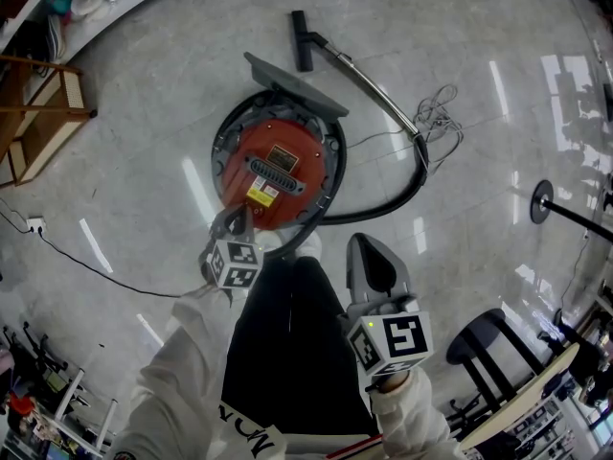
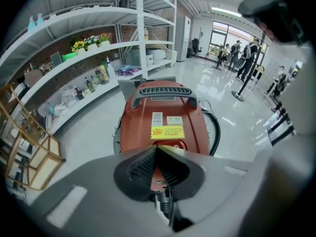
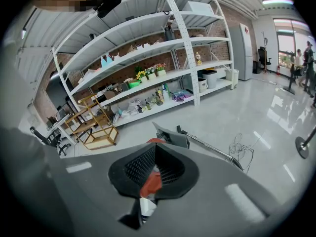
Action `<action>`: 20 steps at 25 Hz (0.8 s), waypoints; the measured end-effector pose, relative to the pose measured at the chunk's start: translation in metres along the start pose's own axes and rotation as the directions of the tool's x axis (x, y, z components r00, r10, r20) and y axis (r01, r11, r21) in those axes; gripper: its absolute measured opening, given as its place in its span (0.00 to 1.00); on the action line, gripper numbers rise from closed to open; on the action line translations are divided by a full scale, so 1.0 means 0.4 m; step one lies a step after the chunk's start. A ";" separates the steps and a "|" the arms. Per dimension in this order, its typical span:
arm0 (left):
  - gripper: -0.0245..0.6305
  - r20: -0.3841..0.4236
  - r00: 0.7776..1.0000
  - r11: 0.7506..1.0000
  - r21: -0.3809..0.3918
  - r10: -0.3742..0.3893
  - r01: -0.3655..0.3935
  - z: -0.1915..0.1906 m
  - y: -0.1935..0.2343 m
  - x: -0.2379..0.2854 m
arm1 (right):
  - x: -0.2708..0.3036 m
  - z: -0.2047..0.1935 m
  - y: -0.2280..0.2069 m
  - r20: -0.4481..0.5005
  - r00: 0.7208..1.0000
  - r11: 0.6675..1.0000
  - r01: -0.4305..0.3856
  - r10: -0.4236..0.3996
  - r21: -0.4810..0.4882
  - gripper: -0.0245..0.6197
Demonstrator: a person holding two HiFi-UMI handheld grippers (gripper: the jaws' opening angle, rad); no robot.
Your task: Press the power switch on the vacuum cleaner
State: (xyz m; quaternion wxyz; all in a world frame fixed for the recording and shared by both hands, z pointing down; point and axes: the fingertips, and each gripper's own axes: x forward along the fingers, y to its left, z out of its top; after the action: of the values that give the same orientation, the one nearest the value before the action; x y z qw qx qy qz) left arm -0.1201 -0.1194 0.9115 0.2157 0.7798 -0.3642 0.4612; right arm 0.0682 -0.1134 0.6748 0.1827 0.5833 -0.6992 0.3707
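Setting: a glossy grey floor (image 1: 144, 161), seen from above, with white shelves (image 3: 148, 58) along the wall.
Vacuum cleaner (image 1: 278, 166): a round red canister with a black rim, standing on the floor just ahead of the person's feet. It has a yellow label (image 1: 261, 195) on its near side.
Hose (image 1: 388, 204): black, curving from the canister's near side out to the right and joining a metal wand (image 1: 369, 84) that lies on the floor.
Cable (image 1: 441, 113): a loose tangle on the floor beside the wand.
Left hand-held gripper (image 1: 235, 223): its 2 jaws are pressed together with nothing between them. The tips are over the canister's near edge, just below the yellow label; whether they touch it cannot be told.
Right hand-held gripper (image 1: 369, 252): jaws closed tip to tip and empty, held nearer the person, apart from the canister.
Person: white sleeves and dark trousers.
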 end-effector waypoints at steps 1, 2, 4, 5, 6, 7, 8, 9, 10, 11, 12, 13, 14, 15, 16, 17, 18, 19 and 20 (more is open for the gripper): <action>0.04 0.003 1.000 1.000 -0.011 -0.005 0.005 -0.002 0.000 0.001 | 0.002 0.000 0.001 0.000 1.000 1.000 -0.001 0.001 0.000 0.04; 0.04 0.005 1.000 0.999 -0.041 -0.014 0.014 -0.003 0.001 0.002 | 0.003 0.000 0.002 0.000 1.000 1.000 -0.002 0.002 -0.001 0.04; 0.04 0.003 1.000 0.996 -0.090 -0.028 0.028 -0.005 0.002 0.003 | 0.004 0.001 0.003 0.002 1.000 1.000 -0.005 0.005 -0.003 0.04; 0.04 0.000 1.000 0.995 -0.094 -0.028 0.028 -0.005 0.002 0.003 | 0.004 0.003 0.004 0.003 1.000 1.000 -0.006 0.006 -0.004 0.04; 0.04 -0.002 1.000 0.996 -0.090 -0.027 0.026 -0.004 0.002 0.003 | 0.004 0.005 0.006 0.004 1.000 1.000 -0.008 0.008 -0.005 0.04; 0.04 -0.002 1.000 0.996 -0.088 -0.025 0.024 -0.004 0.002 0.002 | 0.003 0.006 0.007 0.004 1.000 1.000 -0.009 0.009 -0.007 0.04; 0.04 -0.002 1.000 0.996 -0.090 -0.023 0.023 -0.004 0.002 0.002 | 0.001 0.007 0.008 0.003 1.000 1.000 -0.011 0.011 -0.008 0.04; 0.04 -0.001 1.000 0.995 -0.093 -0.022 0.021 -0.003 0.002 0.001 | 0.000 0.007 0.008 0.003 1.000 1.000 -0.011 0.011 -0.009 0.04; 0.04 0.001 1.000 0.995 -0.096 -0.020 0.019 -0.002 0.002 0.001 | -0.002 0.007 0.007 0.003 1.000 1.000 -0.011 0.011 -0.010 0.04; 0.04 0.002 1.000 0.995 -0.097 -0.017 0.017 -0.001 0.002 0.000 | -0.003 0.006 0.005 0.003 1.000 1.000 -0.010 0.010 -0.010 0.04; 0.04 0.003 1.000 0.995 -0.099 -0.015 0.015 0.000 0.002 0.001 | -0.005 0.005 0.003 0.003 1.000 1.000 -0.009 0.009 -0.010 0.04; 0.04 0.005 1.000 0.994 -0.105 -0.013 0.013 0.001 0.002 0.002 | -0.006 0.004 0.001 0.003 1.000 1.000 -0.009 0.009 -0.011 0.04; 0.04 0.006 1.000 0.993 -0.116 -0.010 0.011 0.000 0.003 0.003 | -0.006 0.002 0.001 0.004 1.000 1.000 -0.010 0.010 -0.011 0.04; 0.04 0.006 1.000 0.992 -0.128 -0.007 0.008 -0.001 0.005 0.005 | -0.007 0.000 0.001 0.005 1.000 1.000 -0.012 0.012 -0.012 0.04; 0.04 0.004 1.000 0.990 -0.138 -0.004 0.004 -0.003 0.006 0.007 | -0.007 -0.002 0.002 0.005 1.000 1.000 -0.014 0.014 -0.014 0.04; 0.04 0.001 1.000 0.989 -0.145 0.001 -0.001 -0.004 0.007 0.008 | -0.008 -0.003 0.003 0.006 1.000 1.000 -0.016 0.016 -0.016 0.04; 0.04 -0.003 1.000 0.989 -0.150 0.005 -0.005 -0.005 0.007 0.008 | -0.010 -0.003 0.004 0.007 1.000 1.000 -0.017 0.018 -0.017 0.04; 0.04 -0.007 1.000 0.988 -0.156 0.008 -0.009 -0.005 0.007 0.009 | -0.013 -0.002 0.003 0.008 1.000 1.000 -0.018 0.018 -0.018 0.04; 0.04 -0.010 1.000 0.987 -0.162 0.010 -0.011 -0.005 0.008 0.008 | -0.015 0.000 0.003 0.011 1.000 1.000 -0.019 0.019 -0.019 0.04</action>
State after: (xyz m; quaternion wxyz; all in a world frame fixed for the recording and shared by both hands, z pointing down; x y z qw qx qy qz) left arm -0.1227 -0.1214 0.9153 0.2775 0.7557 -0.4038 0.4346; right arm 0.0687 -0.1090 0.6703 0.1809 0.5769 -0.7092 0.3626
